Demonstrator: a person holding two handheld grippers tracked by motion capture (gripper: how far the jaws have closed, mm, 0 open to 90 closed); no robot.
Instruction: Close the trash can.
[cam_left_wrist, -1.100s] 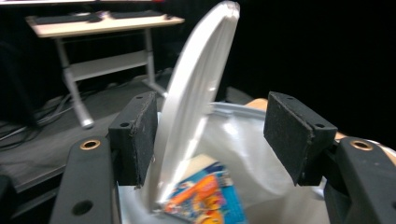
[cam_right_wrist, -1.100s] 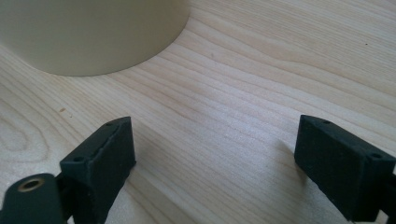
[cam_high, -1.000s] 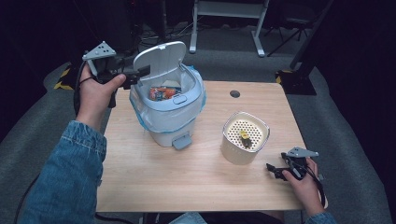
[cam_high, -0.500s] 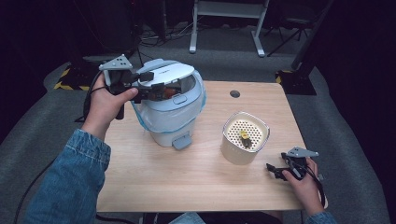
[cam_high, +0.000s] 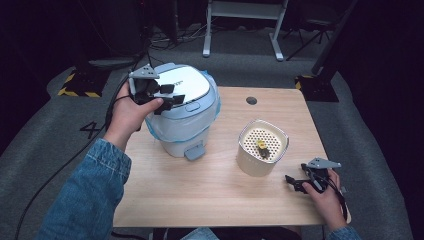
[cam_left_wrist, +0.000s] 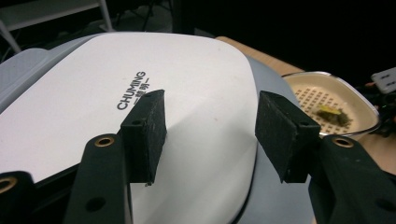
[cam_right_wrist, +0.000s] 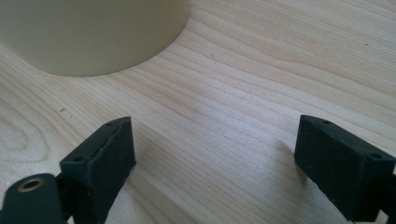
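On the far left of the table (cam_high: 210, 200) sits the pedal bin (cam_high: 182, 117), and its white lid (cam_high: 187, 90) is pretty much down flat now, so I'd say the closing part is basically done. The left gripper (cam_high: 167, 97) rests over the lid's left edge; in the left gripper view its pads (cam_left_wrist: 144, 133) stand partly apart with just the lid surface beneath them, nothing pinched. The jaws have just been closing a bit, with no object between them.

Compared to a second ago: the lid was standing up with the stuff inside the bin showing, half a second ago it was half down, now it's shut and the hand has followed it down and to the right.

The right gripper (cam_high: 300, 182) is parked near the right front corner, jaws wide apart, holding nothing, same spot as before. Just left of it is the cream strainer cup (cam_high: 262, 150) with a yellowish scrap on its mesh, unmoved. What's left is probably just letting go of the lid.
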